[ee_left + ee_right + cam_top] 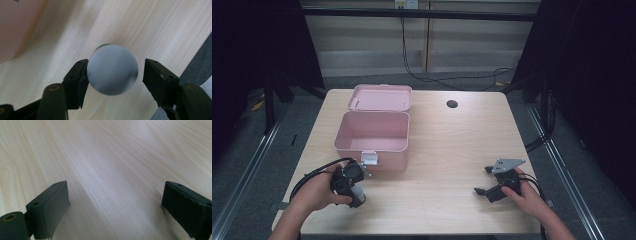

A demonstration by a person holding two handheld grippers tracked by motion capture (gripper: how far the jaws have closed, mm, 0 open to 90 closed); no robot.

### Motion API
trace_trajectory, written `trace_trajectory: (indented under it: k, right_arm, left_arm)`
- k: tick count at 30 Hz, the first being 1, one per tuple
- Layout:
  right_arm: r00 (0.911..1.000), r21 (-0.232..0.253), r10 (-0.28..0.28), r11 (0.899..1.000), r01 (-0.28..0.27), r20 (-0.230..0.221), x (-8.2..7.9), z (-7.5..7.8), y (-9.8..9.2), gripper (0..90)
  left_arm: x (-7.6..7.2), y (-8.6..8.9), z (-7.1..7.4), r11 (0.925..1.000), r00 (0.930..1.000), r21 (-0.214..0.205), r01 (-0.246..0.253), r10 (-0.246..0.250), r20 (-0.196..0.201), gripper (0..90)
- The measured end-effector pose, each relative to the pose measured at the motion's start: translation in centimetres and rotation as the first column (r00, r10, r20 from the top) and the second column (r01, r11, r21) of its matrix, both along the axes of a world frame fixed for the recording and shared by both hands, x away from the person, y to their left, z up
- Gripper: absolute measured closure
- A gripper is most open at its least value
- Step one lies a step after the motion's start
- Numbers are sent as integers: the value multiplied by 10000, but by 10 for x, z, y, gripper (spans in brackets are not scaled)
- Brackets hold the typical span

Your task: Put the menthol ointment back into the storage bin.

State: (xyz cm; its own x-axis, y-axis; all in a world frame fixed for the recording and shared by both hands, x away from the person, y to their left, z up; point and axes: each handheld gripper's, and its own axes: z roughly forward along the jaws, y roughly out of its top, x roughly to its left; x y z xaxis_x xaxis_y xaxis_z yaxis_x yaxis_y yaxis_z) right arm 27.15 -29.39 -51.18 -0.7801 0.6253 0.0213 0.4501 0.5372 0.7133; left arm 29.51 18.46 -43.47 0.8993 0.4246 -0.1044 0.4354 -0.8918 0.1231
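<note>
bottle: small white-capped thing (112, 73) sitting between the jaws of my left tongs, looks round from above, with a sliver of green at its far edge. in the high view it's near the front left of the table (452, 150), just in front of the pink box.
left tongs: (115, 75) in my left hand (314, 192), pointing down at the table. one pad is touching the bottle's side, the other has a small gap left, so not clamped on it yet.
pink box: (372, 145) lid flipped open toward the back, silver latch hanging on the front wall, inside looks bare. it's just beyond my left tongs, not touching them as far as i can tell.
right tongs: (115, 202) jaws spread wide, nothing between them, just wood grain underneath. in the high view they're at the front right, well apart from the bottle and box, grey plate on top.
right hand: (529, 197) resting low by the table's front edge.
table extras: dark round hole (452, 104) near the back.
</note>
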Motion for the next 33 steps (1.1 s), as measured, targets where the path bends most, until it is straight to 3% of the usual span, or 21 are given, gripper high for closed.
trace_trajectory:
  k: [10, 13, 19, 26, 30, 33]
  right_arm:
    - [10000, -1, 3, 10000, -3, 3, 0, 0, 0, 68]
    - [10000, -1, 3, 10000, -3, 4, 0, 0, 0, 68]
    - [10000, -1, 0, 10000, 0, 1, 0, 0, 0, 68]
    - [10000, 0, 0, 10000, 0, 2, 0, 0, 0, 68]
    - [10000, 1, -1, 10000, 1, 0, 0, 0, 0, 68]
    - [10000, 0, 0, 10000, 0, 0, 0, 0, 0, 68]
  left_arm:
    - [5, -7, 3, 9984, 9999, 570, 12, -5, -115, 498]
    - [5, -8, 4, 9960, 9994, 894, -45, 76, -345, 502]
    - [4, -9, 10, 9950, 9966, 950, -309, 380, -736, 505]
    - [4, -5, 34, 9889, 9887, 1182, -904, 1033, -1083, 505]
    - [6, -2, 47, 9872, 9845, 1091, -1167, 1295, -1184, 506]
    - [8, 2, 61, 9814, 9777, 1169, -1522, 1669, -1278, 505]
